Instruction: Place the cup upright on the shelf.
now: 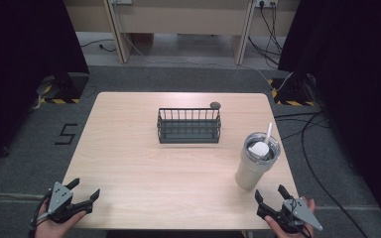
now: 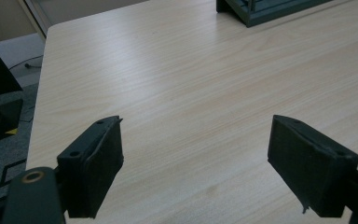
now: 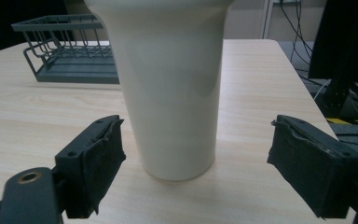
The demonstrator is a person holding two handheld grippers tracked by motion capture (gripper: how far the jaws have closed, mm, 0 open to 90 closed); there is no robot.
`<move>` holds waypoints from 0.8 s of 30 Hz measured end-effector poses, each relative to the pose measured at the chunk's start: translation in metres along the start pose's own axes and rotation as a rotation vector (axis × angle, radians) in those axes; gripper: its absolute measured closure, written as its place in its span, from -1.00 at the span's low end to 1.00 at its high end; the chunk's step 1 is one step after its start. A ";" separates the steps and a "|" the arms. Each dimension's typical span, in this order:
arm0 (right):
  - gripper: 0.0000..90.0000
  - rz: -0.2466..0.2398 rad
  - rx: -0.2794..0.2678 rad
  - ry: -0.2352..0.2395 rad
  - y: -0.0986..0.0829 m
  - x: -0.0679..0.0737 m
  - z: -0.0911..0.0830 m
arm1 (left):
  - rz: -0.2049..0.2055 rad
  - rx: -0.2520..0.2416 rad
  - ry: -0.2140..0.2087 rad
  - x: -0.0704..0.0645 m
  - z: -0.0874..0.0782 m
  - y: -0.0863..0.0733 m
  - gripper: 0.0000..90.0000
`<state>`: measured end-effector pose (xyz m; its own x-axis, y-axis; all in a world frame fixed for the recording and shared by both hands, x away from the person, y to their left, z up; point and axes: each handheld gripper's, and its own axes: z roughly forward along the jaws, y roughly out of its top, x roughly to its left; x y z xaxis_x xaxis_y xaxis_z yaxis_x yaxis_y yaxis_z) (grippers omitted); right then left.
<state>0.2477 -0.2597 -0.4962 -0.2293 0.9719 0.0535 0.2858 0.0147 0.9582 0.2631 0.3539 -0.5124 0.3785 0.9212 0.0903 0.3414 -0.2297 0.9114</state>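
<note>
A cream tumbler (image 1: 254,167) with a clear lid and a white straw (image 1: 268,134) stands near the table's right front corner. My right gripper (image 1: 270,194) is open just in front of it at the table edge; in the right gripper view the tumbler (image 3: 170,88) rises close ahead between the spread jaws, untouched. A dark wire basket (image 1: 189,125) sits at the table's middle back, also seen as the basket (image 3: 65,51). My left gripper (image 1: 84,189) is open at the front left corner, over bare wood (image 2: 191,93).
A small dark round disc (image 1: 215,105) lies just behind the basket's right end. The basket's corner (image 2: 261,11) shows at the top of the left gripper view. Cables (image 1: 312,148) run on the floor to the right. Black stands flank the table.
</note>
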 end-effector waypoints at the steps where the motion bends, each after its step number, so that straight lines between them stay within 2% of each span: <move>1: -0.64 0.005 -0.002 0.004 0.001 0.001 0.001 | -0.006 -0.002 -0.001 -0.001 0.000 0.000 -0.61; 4: -0.66 0.004 -0.014 0.015 0.005 0.001 0.004 | -0.012 -0.006 -0.006 -0.005 0.002 0.000 -0.61; 7: -0.67 0.027 -0.007 0.052 0.011 0.004 0.010 | -0.016 -0.008 -0.022 -0.010 0.002 0.000 -0.61; 9: -0.69 0.004 -0.011 0.049 0.015 0.006 0.016 | -0.016 -0.003 -0.027 -0.011 0.002 -0.002 -0.60; 12: -0.72 -0.005 -0.014 0.049 0.018 0.008 0.023 | -0.012 0.000 -0.028 -0.012 0.002 -0.002 -0.60; 14: -0.73 -0.028 -0.023 0.037 0.024 0.009 0.035 | -0.007 0.003 -0.027 -0.012 0.003 -0.003 -0.60; 24: -0.76 -0.054 -0.018 0.032 0.030 0.012 0.061 | -0.005 0.003 -0.027 -0.012 0.004 -0.004 -0.59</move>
<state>0.3105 -0.2331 -0.4838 -0.2740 0.9617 0.0106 0.2551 0.0621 0.9649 0.2604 0.3427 -0.5188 0.4003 0.9133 0.0751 0.3456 -0.2263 0.9107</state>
